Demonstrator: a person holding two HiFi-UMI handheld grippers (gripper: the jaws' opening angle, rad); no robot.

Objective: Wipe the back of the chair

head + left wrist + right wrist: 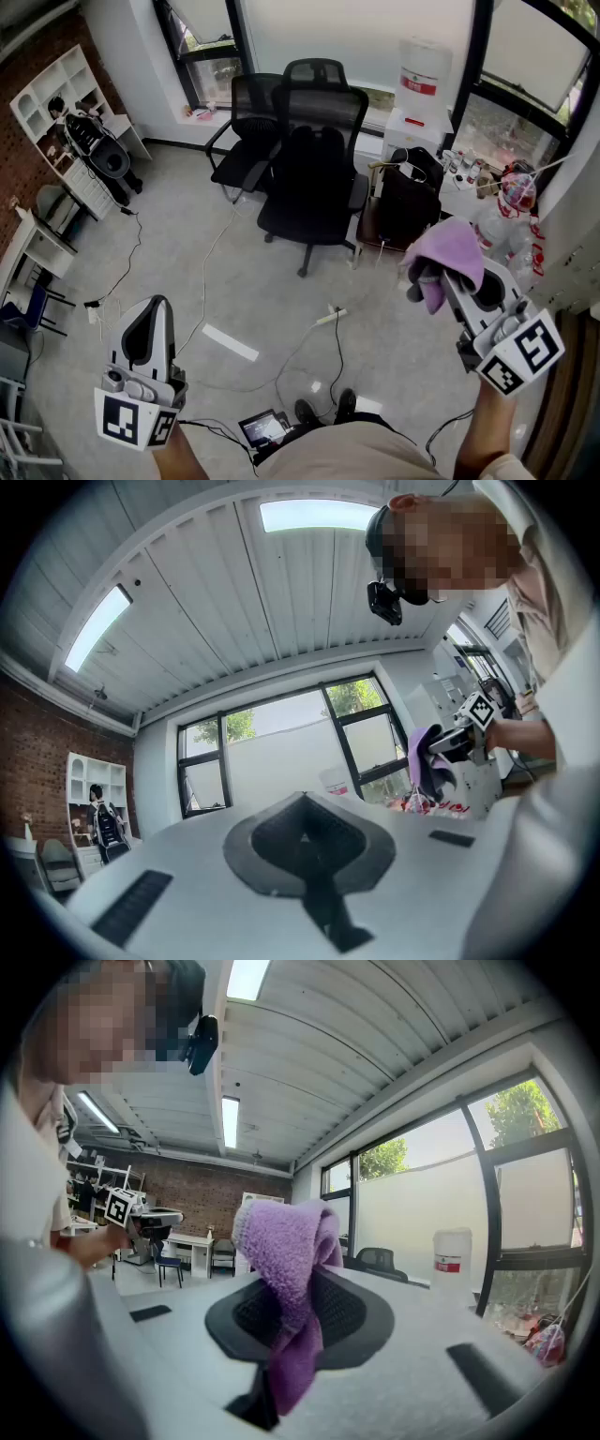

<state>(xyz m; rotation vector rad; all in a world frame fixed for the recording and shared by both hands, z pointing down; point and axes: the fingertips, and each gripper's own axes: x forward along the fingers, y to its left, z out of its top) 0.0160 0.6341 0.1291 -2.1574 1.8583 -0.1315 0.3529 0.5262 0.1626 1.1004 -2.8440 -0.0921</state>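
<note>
Chair back (323, 112) is standing upright over the black seat, well apart from both grippers. I am holding the right gripper (439, 279) off to the chair's right, its jaws pinching a purple cloth (452, 246). The left gripper (150, 323) is hovering well to the chair's near left, jaws pressed together, holding nothing.
</note>
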